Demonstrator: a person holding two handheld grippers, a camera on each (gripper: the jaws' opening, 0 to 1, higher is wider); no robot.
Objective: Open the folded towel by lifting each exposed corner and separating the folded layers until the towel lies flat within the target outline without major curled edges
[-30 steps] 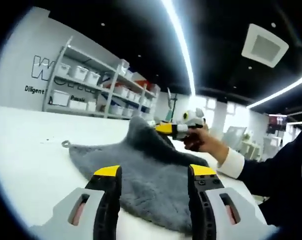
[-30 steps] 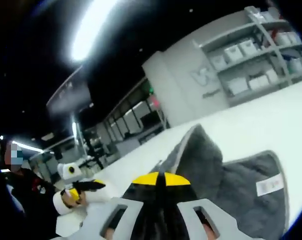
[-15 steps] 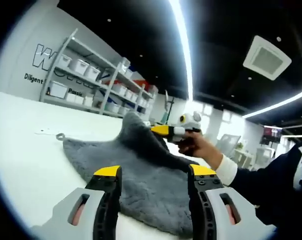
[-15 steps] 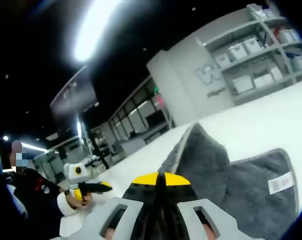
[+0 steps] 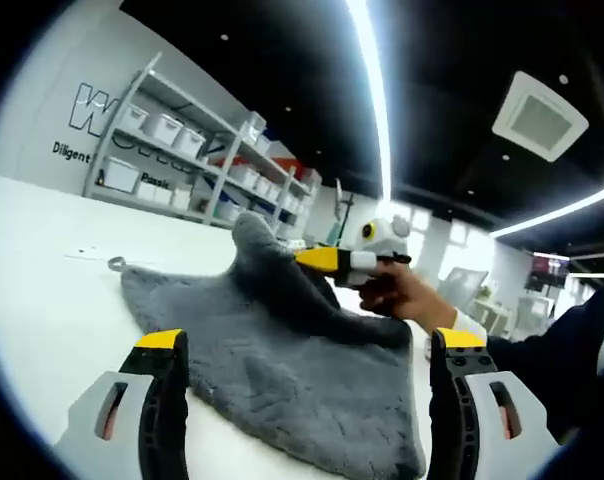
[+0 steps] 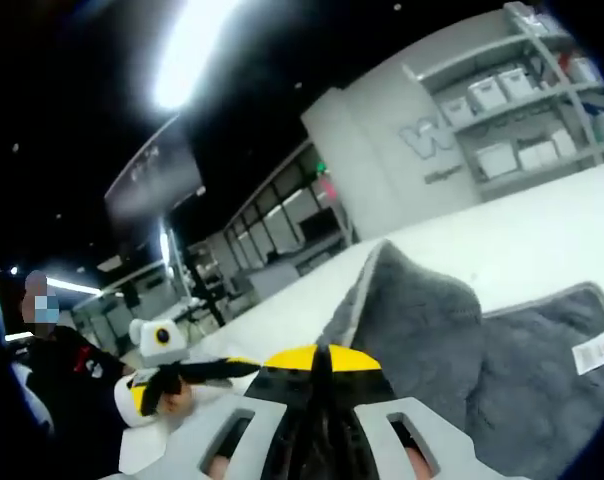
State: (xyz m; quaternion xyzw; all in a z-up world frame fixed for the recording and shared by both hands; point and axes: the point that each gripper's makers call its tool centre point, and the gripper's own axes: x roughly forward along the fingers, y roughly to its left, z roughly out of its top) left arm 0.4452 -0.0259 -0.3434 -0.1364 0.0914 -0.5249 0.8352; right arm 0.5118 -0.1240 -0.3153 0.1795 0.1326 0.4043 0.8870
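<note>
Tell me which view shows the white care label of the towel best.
The right gripper view: the white label sits plainly on the grey towel near its edge. In the left gripper view the towel lies on the white table, but I cannot make out the label.

fluffy matt grey cloth towel (image 5: 282, 350) on a smooth white table (image 5: 42, 290), glossy yellow-tipped plastic tongs (image 5: 307, 345)

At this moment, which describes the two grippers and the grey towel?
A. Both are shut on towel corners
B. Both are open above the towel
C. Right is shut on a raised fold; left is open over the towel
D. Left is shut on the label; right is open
C: the right gripper pinches the grey towel into a peak, while the left gripper has its fingers wide apart.
</note>
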